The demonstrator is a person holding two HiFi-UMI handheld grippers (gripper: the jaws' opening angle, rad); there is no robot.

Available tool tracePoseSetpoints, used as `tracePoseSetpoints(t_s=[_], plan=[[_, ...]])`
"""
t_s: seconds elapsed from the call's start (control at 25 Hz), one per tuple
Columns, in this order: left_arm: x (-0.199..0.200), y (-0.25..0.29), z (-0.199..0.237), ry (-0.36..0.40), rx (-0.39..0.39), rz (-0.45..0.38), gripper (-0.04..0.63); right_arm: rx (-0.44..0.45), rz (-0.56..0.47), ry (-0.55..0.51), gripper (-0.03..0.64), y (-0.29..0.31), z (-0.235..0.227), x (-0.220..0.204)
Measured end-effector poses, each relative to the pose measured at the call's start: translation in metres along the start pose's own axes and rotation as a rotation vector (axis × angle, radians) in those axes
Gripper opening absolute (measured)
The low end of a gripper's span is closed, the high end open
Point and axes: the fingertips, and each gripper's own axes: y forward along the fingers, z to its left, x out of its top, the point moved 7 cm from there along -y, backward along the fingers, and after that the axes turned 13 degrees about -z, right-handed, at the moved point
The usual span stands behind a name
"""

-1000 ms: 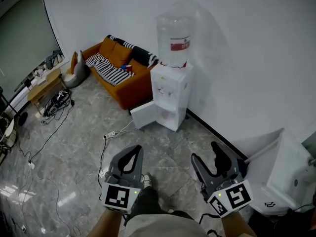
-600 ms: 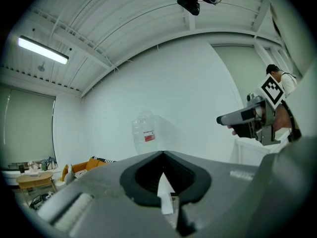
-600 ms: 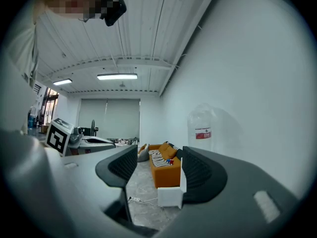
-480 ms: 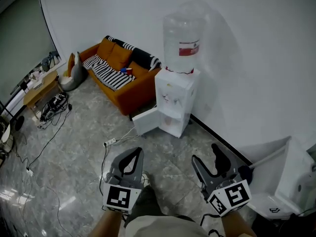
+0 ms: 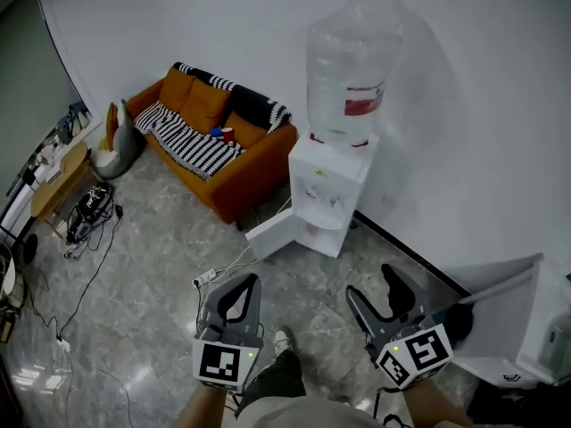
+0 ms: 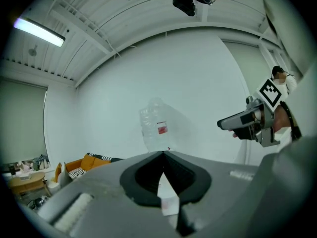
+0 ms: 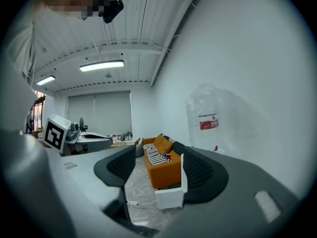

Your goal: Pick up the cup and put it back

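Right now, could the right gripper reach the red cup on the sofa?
Probably not: the right gripper, jaws opening, empty, is beside the person; the red cup sits on the sofa across open floor.

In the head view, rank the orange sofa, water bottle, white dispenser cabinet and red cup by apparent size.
1. Orange sofa.
2. Water bottle and white dispenser cabinet: they look about alike, and the bottle is nearer the camera, so unranked.
3. Red cup, far smallest.

Dim room, ceiling tube light [image 7: 101, 66], fisheye warp w/ dark corners
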Motion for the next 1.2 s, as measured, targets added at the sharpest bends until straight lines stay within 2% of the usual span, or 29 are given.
tracePoseSetpoints(t_s=[0.32, 0.52, 0.84, 1.2], plan=[[-0.027, 0.076, 0.081, -0.008, -0.077, 0.000, 0.002, -0.063, 0.034, -0.019, 0.305, 0.101, -0.014, -0.026], [-0.049, 0.105, 0.111, -0.025, -0.102, 0.000, 0.002, -0.057, 0.060, -0.032, 0.308, 0.149, -0.013, -0.042], [-0.113, 0.148, 0.122, -0.047, -0.080, 0.037, 0.002, -0.024, 0.117, -0.009, 0.311, 0.202, -0.049, -0.103], [-0.209, 0.168, 0.114, 0.016, -0.022, 0.064, 0.002, 0.021, 0.135, 0.052, 0.311, 0.235, -0.090, -0.200]])
